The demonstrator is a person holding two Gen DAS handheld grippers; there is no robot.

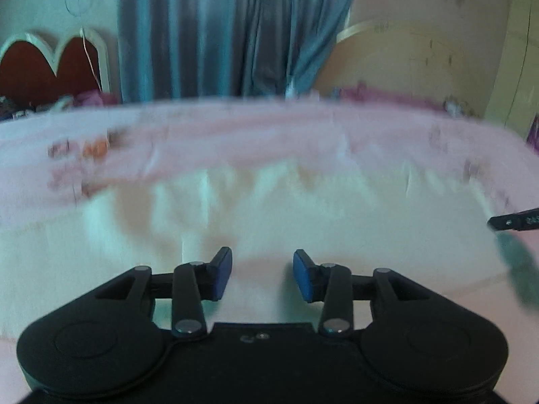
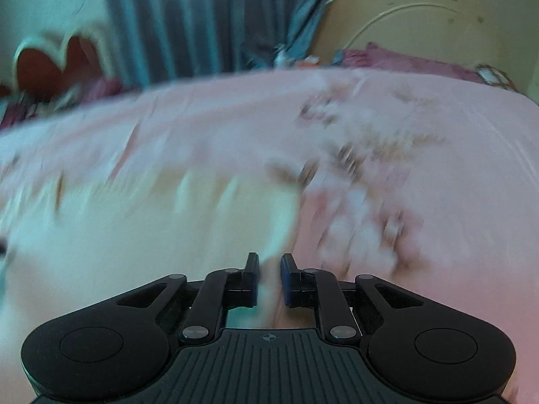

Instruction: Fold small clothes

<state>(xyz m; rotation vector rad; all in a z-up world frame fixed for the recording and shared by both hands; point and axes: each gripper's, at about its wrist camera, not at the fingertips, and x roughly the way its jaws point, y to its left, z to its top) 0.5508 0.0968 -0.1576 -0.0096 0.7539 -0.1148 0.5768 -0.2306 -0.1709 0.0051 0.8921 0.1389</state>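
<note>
Risk: both grippers, left gripper point(image 1: 262, 274) and right gripper point(image 2: 270, 279), hover empty with fingers apart above the cream-white small garment point(image 1: 235, 208) near the pink floral bed's point(image 2: 438, 128) front edge; hasty regrasping could bunch it.

A home bedroom — a bed point(image 2: 438, 141) spread with a pink floral sheet fills the foreground, a red scalloped headboard point(image 1: 50, 67) stands at left, blue curtains point(image 1: 219, 30) hang behind, and a cream wardrobe point(image 1: 421, 60) stands at right.
</note>
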